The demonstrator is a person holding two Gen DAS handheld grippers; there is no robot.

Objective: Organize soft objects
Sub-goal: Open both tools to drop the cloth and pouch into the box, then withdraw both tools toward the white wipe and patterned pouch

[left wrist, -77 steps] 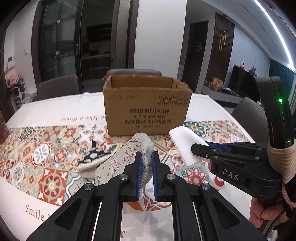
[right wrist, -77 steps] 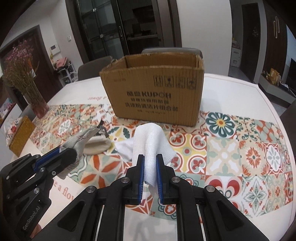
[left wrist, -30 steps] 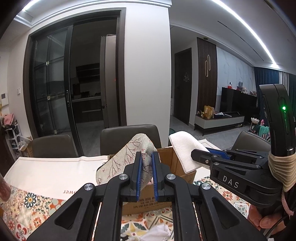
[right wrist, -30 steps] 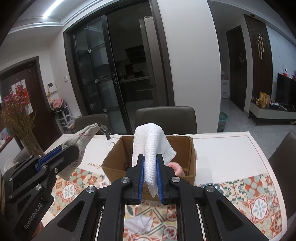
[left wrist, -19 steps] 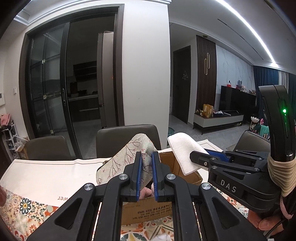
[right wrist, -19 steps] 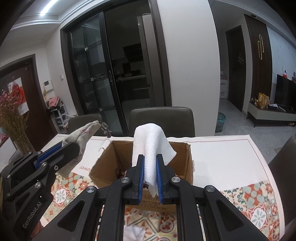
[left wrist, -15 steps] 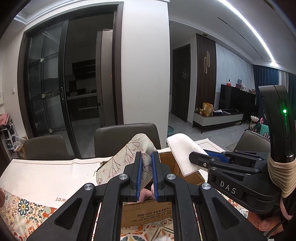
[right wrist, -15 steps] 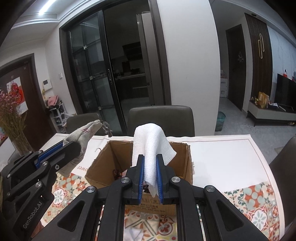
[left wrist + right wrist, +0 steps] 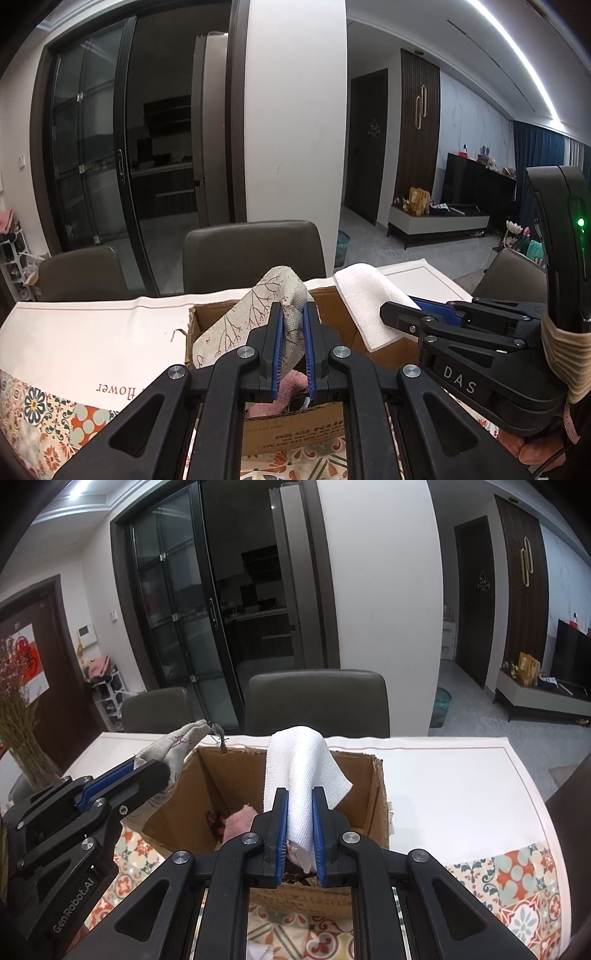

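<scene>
Left claw (image 9: 292,314) clamped on branch-print cloth (image 9: 236,325), long axis sloping down-left, right claw (image 9: 300,797) clamped on white towel (image 9: 295,764) draped upright, both above open cardboard box (image 9: 373,805), "DAS", "GenRobot.AI" on claw bodies.

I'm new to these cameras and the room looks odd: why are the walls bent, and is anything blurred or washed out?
Left wrist view: fisheye lens bows the white pillar and darkens the corners; the ceiling light strip is blown out, the patterned cloth stays sharp. Right wrist view: the same bending on the glass doors; the white cloth and cardboard box are crisp, without motion blur.
</scene>
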